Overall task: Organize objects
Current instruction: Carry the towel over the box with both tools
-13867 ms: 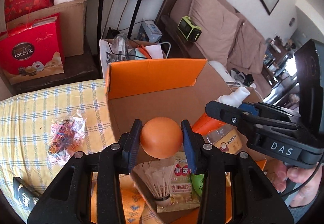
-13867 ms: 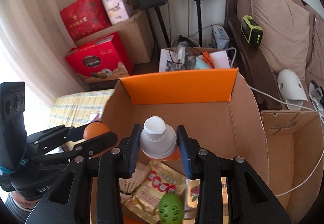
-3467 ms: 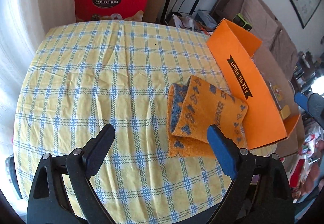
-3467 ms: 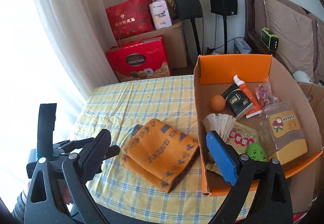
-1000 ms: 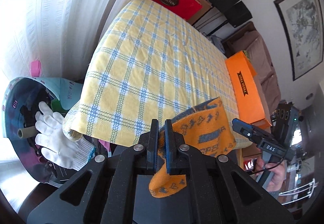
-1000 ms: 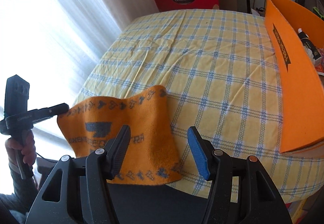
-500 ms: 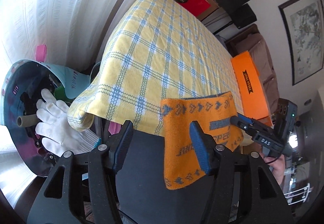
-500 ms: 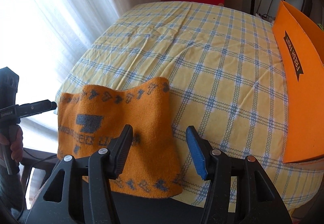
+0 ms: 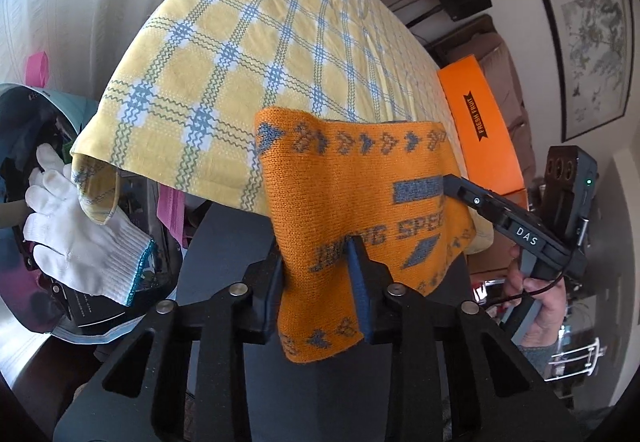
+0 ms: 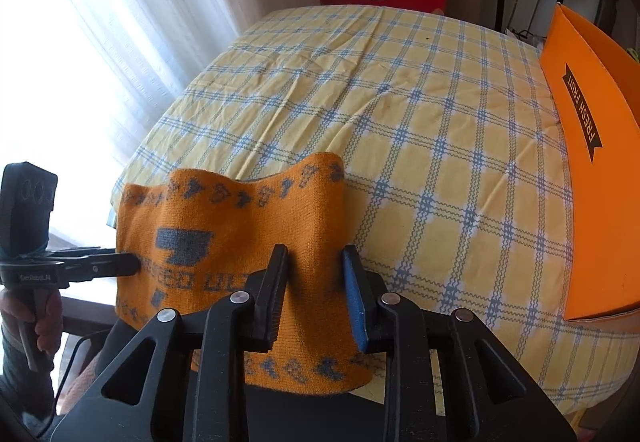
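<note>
The orange cardboard box (image 10: pixel 592 162) with the black "FRESH FRUIT" banner stands at the right edge of the table. From both wrists I only see its outer wall, so I cannot tell what is in it. Low at the left of the left wrist view sits a dark round bin (image 9: pixel 24 114) with a white knit glove (image 9: pixel 72 242) lying across its mouth.

The orange knitted cloth with grey-blue patterns (image 9: pixel 352 182) hangs over the near edge of the yellow and blue checked tablecloth (image 9: pixel 260 42), its top hem lying on the table.

My left gripper (image 9: pixel 316 274) points down at the cloth's left edge and my right gripper (image 10: pixel 314 274) straddles its right part. Both sets of jaws have just been closing, and a band of the cloth now sits between each pair. They stand narrowed but not fully together, and I cannot tell whether the pads bite yet. Each wrist also sees the other gripper from the side, its tip at the cloth, with my hand (image 9: pixel 540 306) around the handle.
</note>
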The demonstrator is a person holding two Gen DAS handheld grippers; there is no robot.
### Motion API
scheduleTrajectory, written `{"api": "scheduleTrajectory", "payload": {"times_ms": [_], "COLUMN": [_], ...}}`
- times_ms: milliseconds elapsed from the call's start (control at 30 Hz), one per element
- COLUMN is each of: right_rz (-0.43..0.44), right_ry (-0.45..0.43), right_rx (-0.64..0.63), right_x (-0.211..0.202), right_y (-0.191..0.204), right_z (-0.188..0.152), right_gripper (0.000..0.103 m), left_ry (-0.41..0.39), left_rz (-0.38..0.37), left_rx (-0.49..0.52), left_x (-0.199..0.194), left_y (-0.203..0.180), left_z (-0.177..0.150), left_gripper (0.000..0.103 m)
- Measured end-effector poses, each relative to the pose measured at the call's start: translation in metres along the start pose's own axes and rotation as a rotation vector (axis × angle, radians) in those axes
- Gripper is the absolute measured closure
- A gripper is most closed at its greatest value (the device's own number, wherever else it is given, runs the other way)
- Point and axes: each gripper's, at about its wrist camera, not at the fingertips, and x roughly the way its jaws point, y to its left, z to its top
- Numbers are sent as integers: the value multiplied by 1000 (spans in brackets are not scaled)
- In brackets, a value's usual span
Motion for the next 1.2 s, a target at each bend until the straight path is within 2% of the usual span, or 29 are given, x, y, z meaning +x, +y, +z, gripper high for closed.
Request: {"api": "scheduleTrajectory", "payload": {"times_ms": [100, 200, 467, 733, 900, 1200], "right_rz": [34, 38, 48, 22, -5, -104], "right_ry": [-17, -28, -105, -225, -304, -380], "right_rx": [21, 23, 28, 41, 64, 117], "right_x": [-4, -6, -29, -78, -116, -172], "right_y": [-2, -2, 0, -9, -29, -77], "right_z": [0, -1, 1, 16, 25, 34], "right_gripper": [89, 93, 96, 97, 97, 97], "left_ry": [-12, -27, -107, -174, -194, -189], "left_rz": [-18, -13, -41, -74, -103, -151], "left_rx": [-24, -11, 71, 129, 168, 266], "left_x": [-2, -7, -38, -55, -48, -14], "left_y": [0, -5, -39, -77, -112, -190], "left_z": [2, 3, 13, 43, 64, 89], "left_gripper": [90, 92, 93, 93, 93, 93]}}
